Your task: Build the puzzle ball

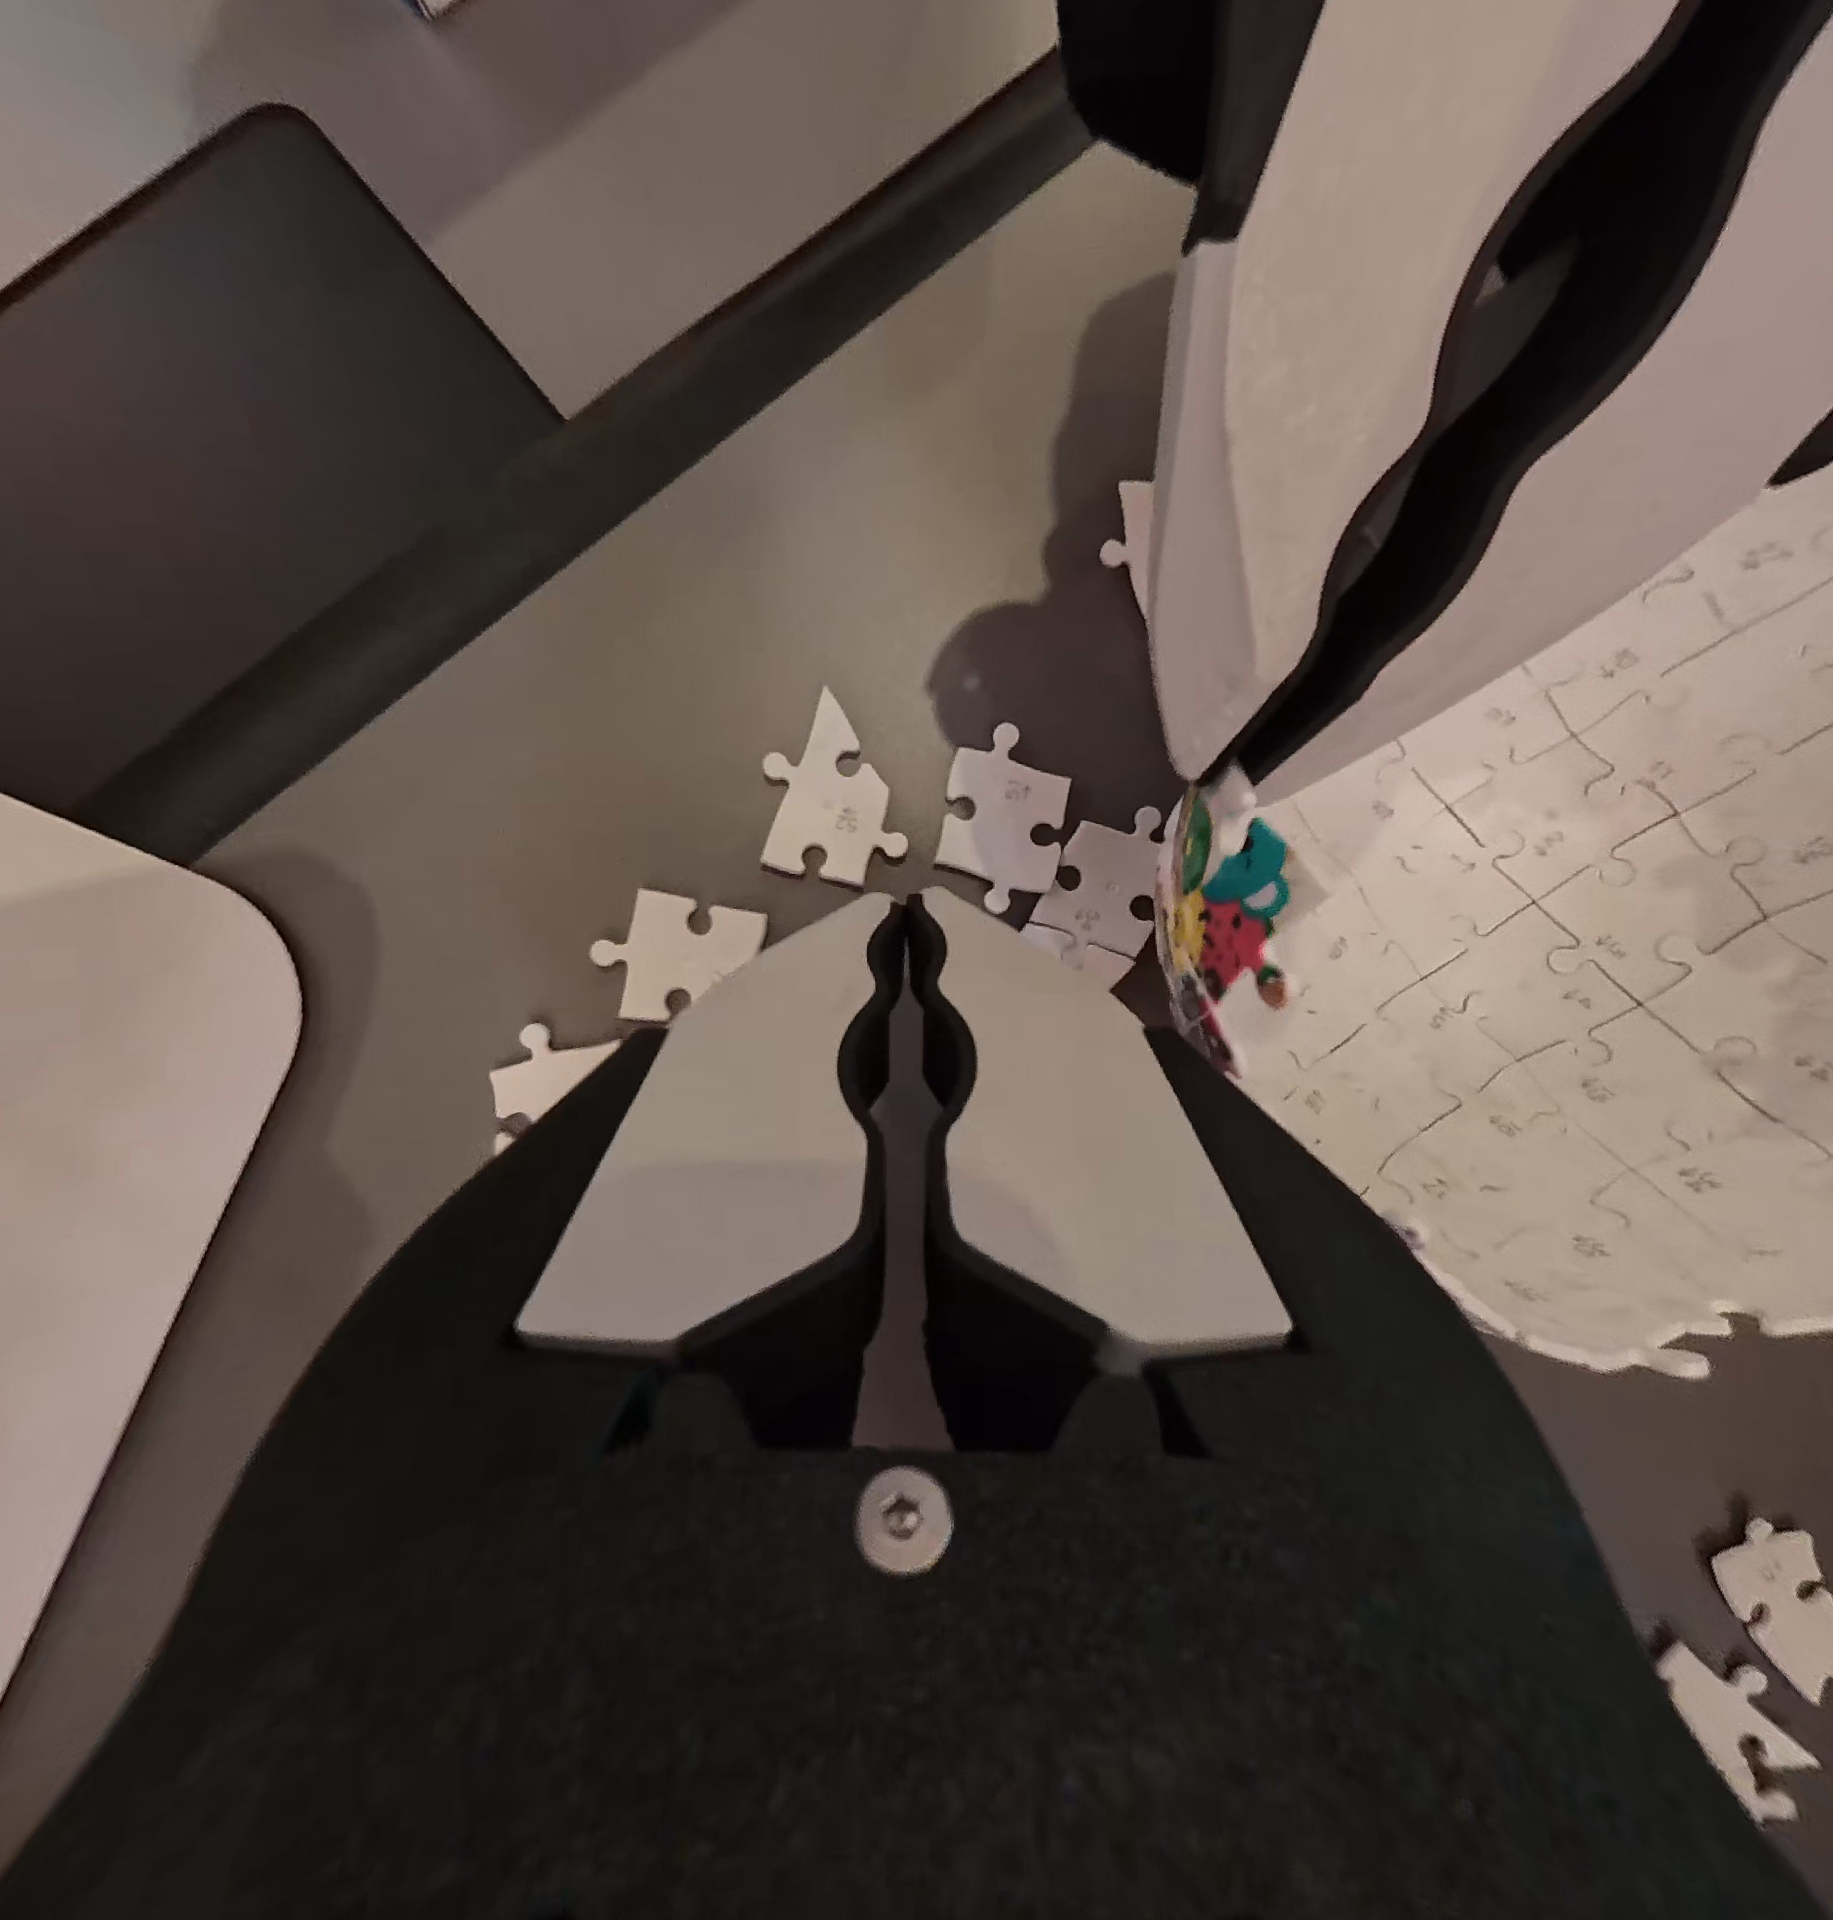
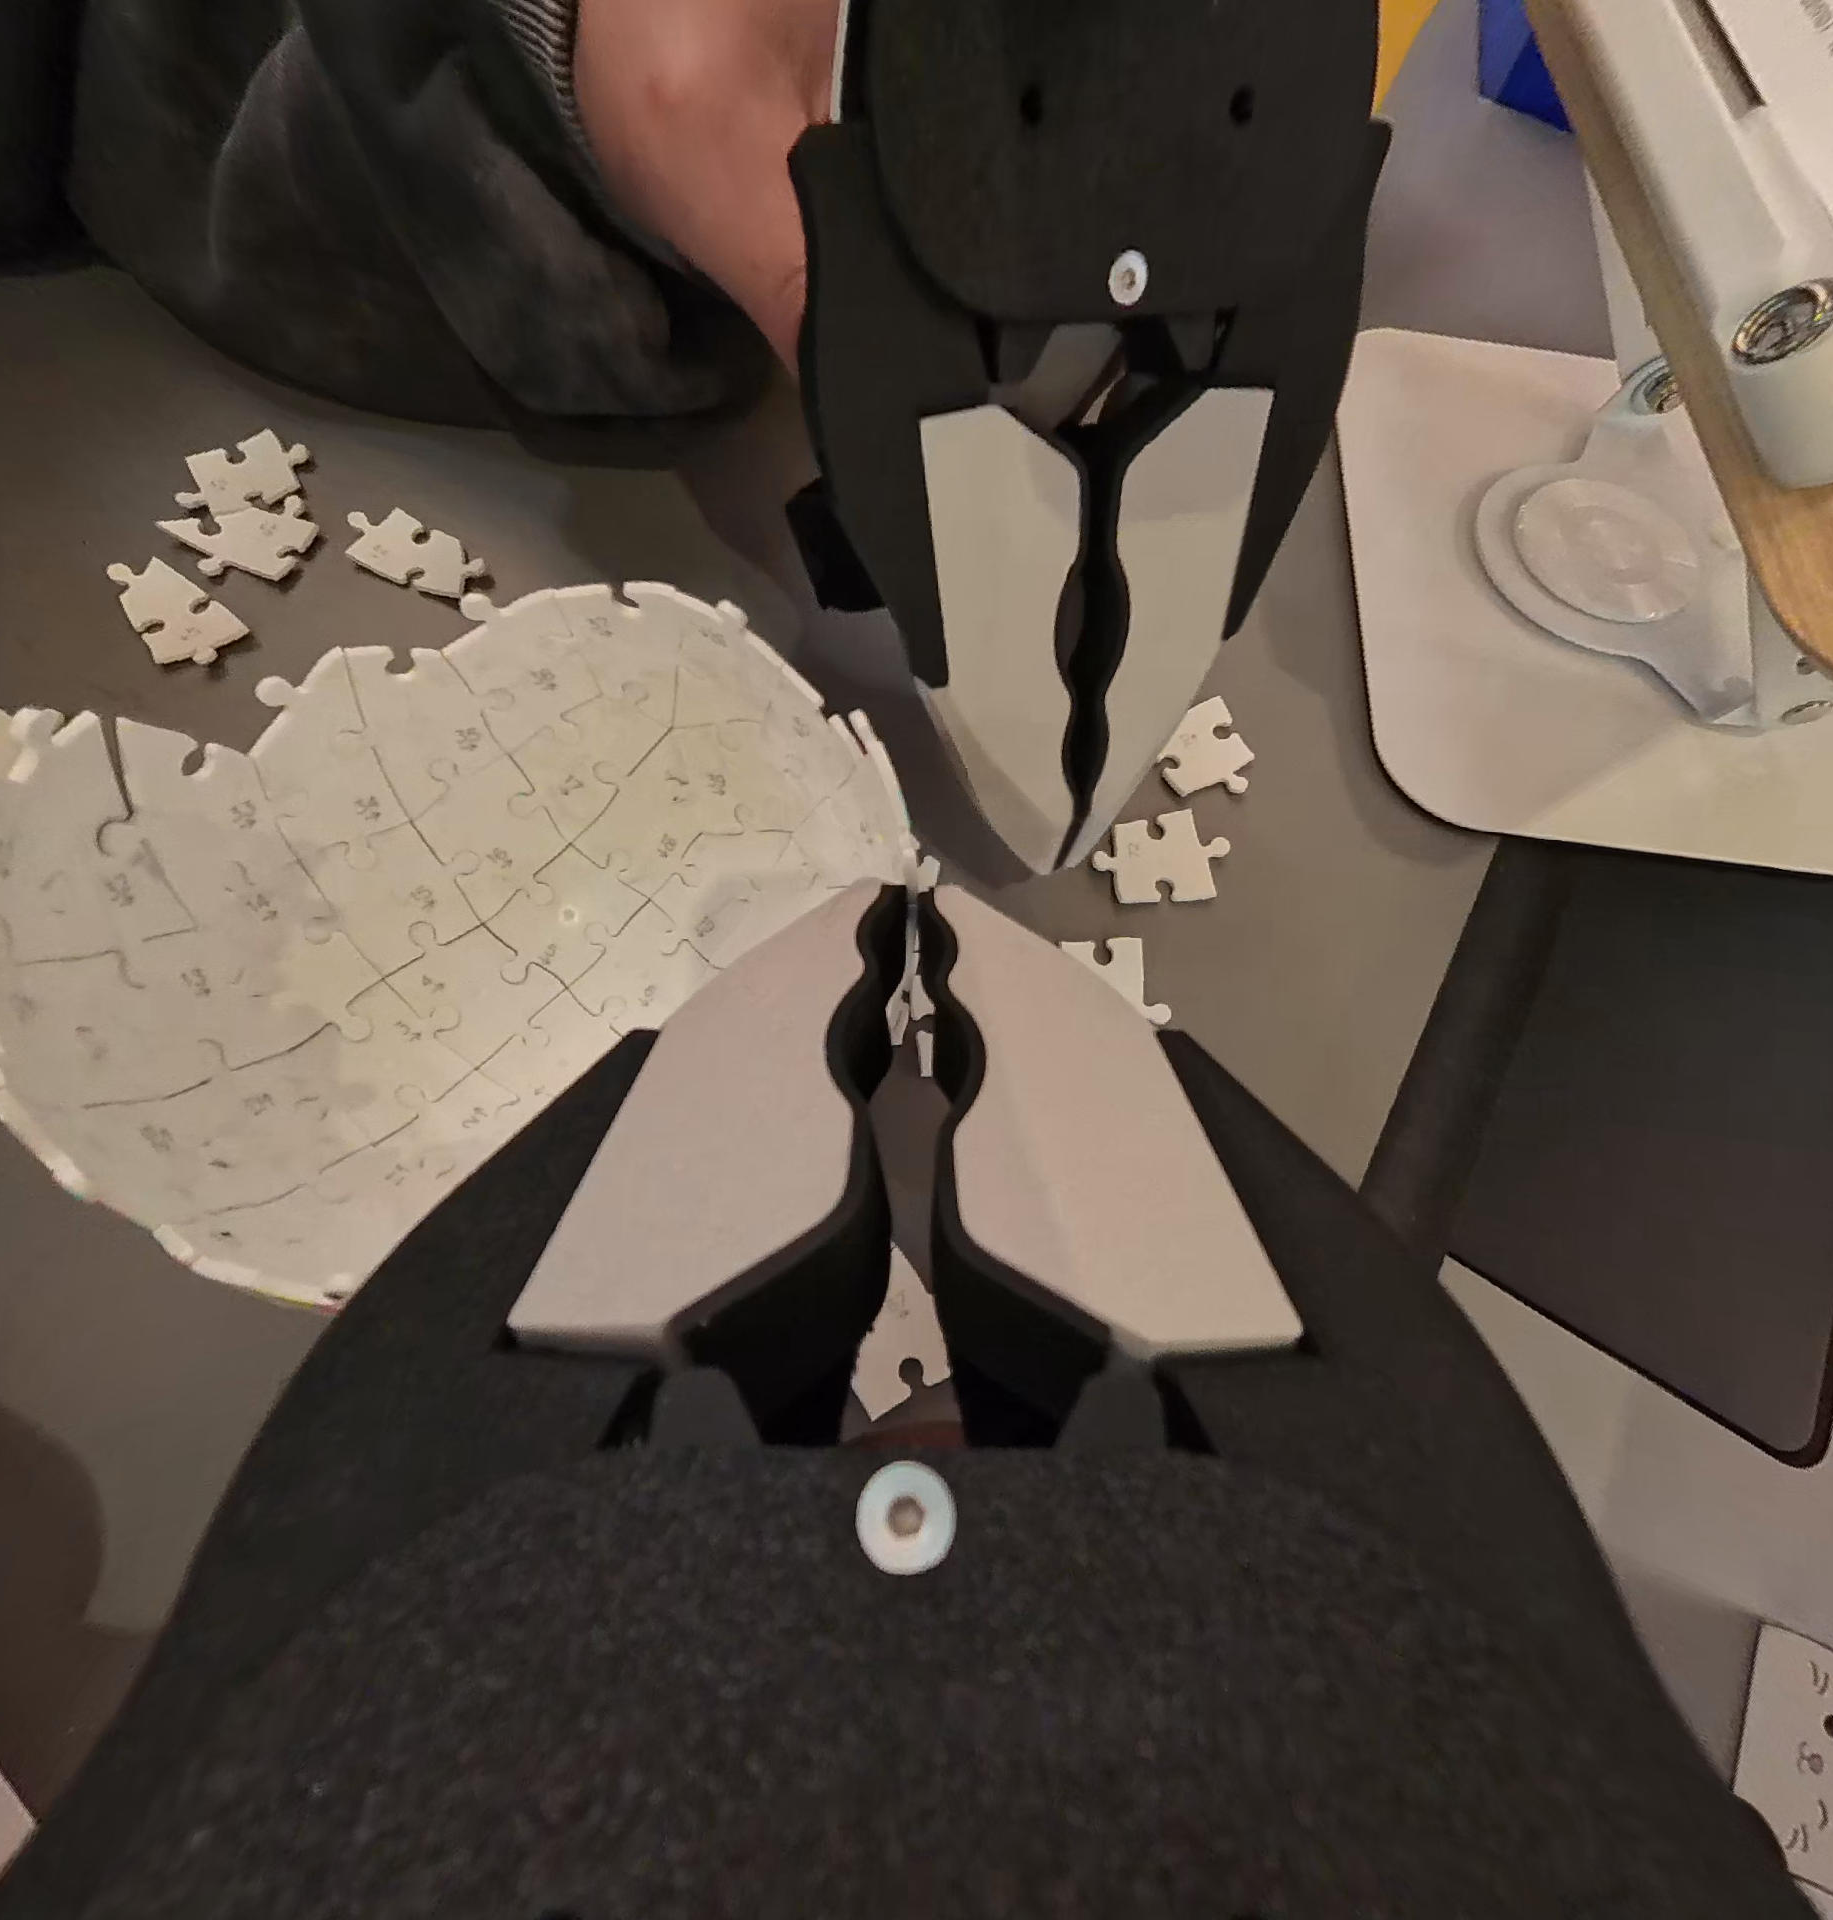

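Right jaws clamp puzzle piece (image 2: pixel 910 940); left closed, empty.

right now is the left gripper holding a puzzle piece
No, the left gripper is shut on nothing; the loose pieces lie on the table beyond it.

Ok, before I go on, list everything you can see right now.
puzzle ball shell: one, half-built, white inside, coloured outside, on its side on the table
loose puzzle pieces: at least eight, white, scattered around the shell
table: one, dark grey
mats: at least one, white, at the table's edge
dark slab: one, black, rounded corners, beside the mat
stand base: one, pale grey, on the mat
sleeve: one, dark, behind the shell
hand: one, holding the left gripper
left gripper: shut, empty, over loose pieces
right gripper: shut on the shell's rim
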Available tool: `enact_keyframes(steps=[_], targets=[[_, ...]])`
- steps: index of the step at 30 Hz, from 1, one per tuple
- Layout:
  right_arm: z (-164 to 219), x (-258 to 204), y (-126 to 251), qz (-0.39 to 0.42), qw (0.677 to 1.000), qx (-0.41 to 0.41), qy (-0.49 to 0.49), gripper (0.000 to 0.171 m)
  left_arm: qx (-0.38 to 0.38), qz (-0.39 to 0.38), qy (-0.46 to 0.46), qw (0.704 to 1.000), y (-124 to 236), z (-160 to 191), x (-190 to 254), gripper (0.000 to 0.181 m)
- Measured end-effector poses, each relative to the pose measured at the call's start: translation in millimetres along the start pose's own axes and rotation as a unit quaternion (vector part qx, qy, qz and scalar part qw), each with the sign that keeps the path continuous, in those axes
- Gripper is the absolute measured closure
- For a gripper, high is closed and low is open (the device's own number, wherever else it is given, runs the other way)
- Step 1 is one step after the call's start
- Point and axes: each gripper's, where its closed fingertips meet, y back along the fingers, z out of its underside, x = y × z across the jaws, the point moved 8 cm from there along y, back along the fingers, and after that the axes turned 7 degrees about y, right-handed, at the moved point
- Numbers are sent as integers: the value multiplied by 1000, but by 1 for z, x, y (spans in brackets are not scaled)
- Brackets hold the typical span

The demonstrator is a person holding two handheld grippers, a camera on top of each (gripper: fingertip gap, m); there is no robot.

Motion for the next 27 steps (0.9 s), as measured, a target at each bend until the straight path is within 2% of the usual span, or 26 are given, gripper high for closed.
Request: enact_keyframes(steps=[5,27], targets=[[0,1,-1,4,1000,-1,3,169,9,60,1,998,-5,1,5,181],[-2,2,-3,18,1000,-8,12,169,15,99,9,995,-9,2,5,181]])
